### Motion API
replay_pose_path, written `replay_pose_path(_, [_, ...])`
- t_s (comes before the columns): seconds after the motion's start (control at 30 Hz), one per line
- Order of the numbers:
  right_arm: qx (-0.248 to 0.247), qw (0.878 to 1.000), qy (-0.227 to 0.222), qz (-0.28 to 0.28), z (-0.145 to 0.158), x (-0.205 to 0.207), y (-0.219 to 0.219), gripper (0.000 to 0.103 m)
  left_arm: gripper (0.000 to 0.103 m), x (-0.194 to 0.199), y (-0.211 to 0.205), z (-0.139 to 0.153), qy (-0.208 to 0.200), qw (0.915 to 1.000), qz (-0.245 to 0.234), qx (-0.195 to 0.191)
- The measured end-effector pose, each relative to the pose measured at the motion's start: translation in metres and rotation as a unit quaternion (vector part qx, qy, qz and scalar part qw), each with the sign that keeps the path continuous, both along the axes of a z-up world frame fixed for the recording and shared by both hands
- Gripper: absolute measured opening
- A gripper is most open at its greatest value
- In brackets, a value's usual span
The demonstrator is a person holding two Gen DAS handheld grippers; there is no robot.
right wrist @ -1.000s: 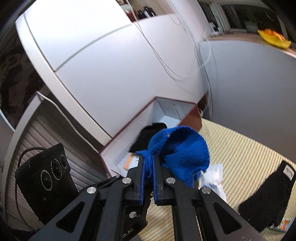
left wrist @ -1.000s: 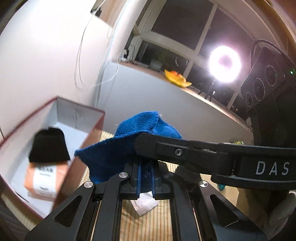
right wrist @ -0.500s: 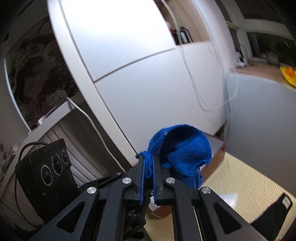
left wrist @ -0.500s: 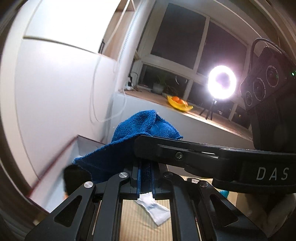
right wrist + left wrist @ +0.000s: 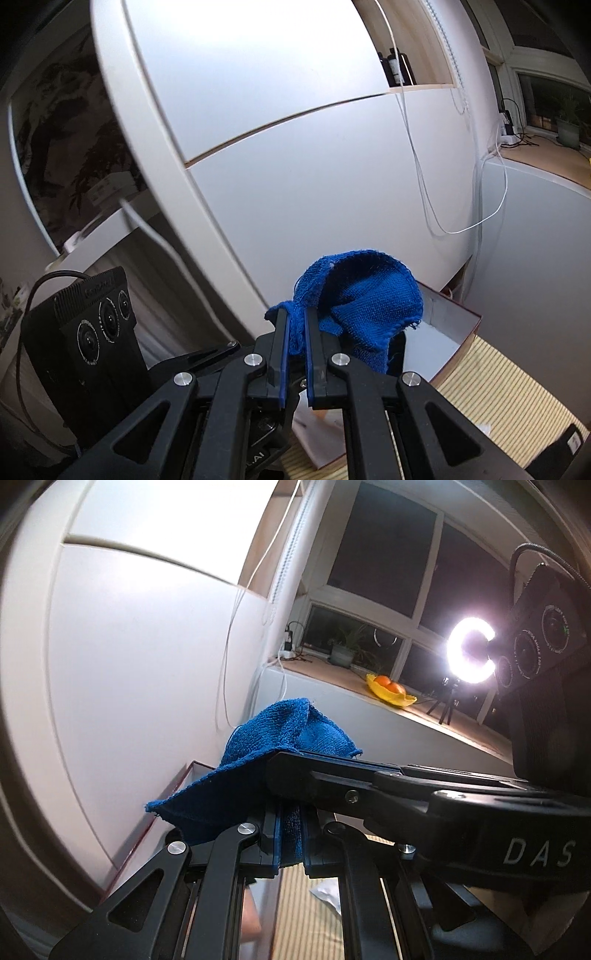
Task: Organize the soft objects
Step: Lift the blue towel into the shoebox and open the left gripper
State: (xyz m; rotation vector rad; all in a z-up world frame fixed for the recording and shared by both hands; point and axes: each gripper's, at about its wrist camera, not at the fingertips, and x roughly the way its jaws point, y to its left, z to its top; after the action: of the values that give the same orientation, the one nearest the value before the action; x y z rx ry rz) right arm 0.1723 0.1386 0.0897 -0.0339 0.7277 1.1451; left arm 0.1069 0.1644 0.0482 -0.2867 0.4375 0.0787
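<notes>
- A blue terry-knit cloth [image 5: 291, 734] is pinched by both grippers at once; it is held in the air, above and in front of the open white-lined cardboard box with dark red edges [image 5: 454, 325].
- The left gripper [image 5: 290, 834] is clamped tight on a fold of the cloth; blue fabric is seen squeezed between its fingers [image 5: 275, 843].
- The right gripper [image 5: 295, 332] is likewise closed on a bunched edge of the cloth, with the rest draped off to the right of its fingers [image 5: 312, 332].
- In the left wrist view the right gripper's body is seen crossing just over the left fingers, so the two tools are very near each other.
- Risk: only narrow folds are gripped, so the cloth could slip out if the tools are pulled apart too hard.
- Risk: the tools could knock together, given the crossing.
- Risk: the loose hanging part could catch on the box rim during lowering and end up draped outside.
- Box contents are mostly hidden by the cloth; a dark item [image 5: 397, 350] is partly seen inside.
</notes>
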Motion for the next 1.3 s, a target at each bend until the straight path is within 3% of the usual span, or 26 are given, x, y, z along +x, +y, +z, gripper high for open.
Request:
replay_pose_path(0.13, [-0.012, 1.000, 0.005, -0.011, -0.005, 0.028, 0.012, 0.007, 0.007, 0.025, 0.009, -0.005, 0.014, 0.9999, -0.003, -0.004])
replay_pose_path(0.37, [-0.039, 0.998, 0.022, -0.039, -0.028, 0.080, 0.027, 0.007, 0.006, 0.077, 0.026, -0.021, 0.057, 0.9966, -0.031, -0.051])
replay_pose_path(0.5, [-0.054, 0.997, 0.034, -0.049, -0.045, 0.105, 0.036, 0.007, 0.007, 0.104, 0.026, -0.036, 0.083, 0.9952, -0.025, -0.045])
replay_pose_path(0.67, [-0.083, 0.993, 0.045, -0.064, -0.066, 0.128, 0.047, 0.006, 0.007, 0.126, 0.034, -0.056, 0.119, 0.9895, -0.032, -0.075])
replay_pose_path(0.77, [-0.095, 0.991, 0.059, -0.073, -0.078, 0.139, 0.049, 0.007, 0.007, 0.137, 0.035, -0.065, 0.151, 0.9851, -0.039, -0.072])
replay_pose_path(0.83, [-0.107, 0.989, 0.060, -0.085, -0.082, 0.144, 0.049, 0.012, 0.012, 0.141, 0.036, -0.071, 0.178, 0.9811, -0.039, -0.064])
replay_pose_path(0.87, [-0.109, 0.988, 0.061, -0.089, -0.083, 0.146, 0.048, 0.025, 0.022, 0.140, 0.038, -0.074, 0.185, 0.9799, -0.037, -0.063])
replay_pose_path(0.9, [-0.107, 0.988, 0.062, -0.095, -0.083, 0.148, 0.045, 0.045, 0.033, 0.138, 0.038, -0.076, 0.193, 0.9787, -0.034, -0.061])
replay_pose_path(0.97, [-0.098, 0.988, 0.058, -0.105, -0.081, 0.148, 0.039, 0.061, 0.046, 0.134, 0.040, -0.079, 0.200, 0.9776, -0.029, -0.059])
replay_pose_path(1.07, [-0.093, 0.988, 0.056, -0.114, -0.078, 0.148, 0.032, 0.062, 0.053, 0.131, 0.041, -0.083, 0.209, 0.9759, -0.019, -0.058])
replay_pose_path(1.3, [-0.089, 0.986, 0.056, -0.131, -0.072, 0.144, 0.011, 0.062, 0.053, 0.121, 0.035, -0.077, 0.210, 0.9762, -0.016, -0.052])
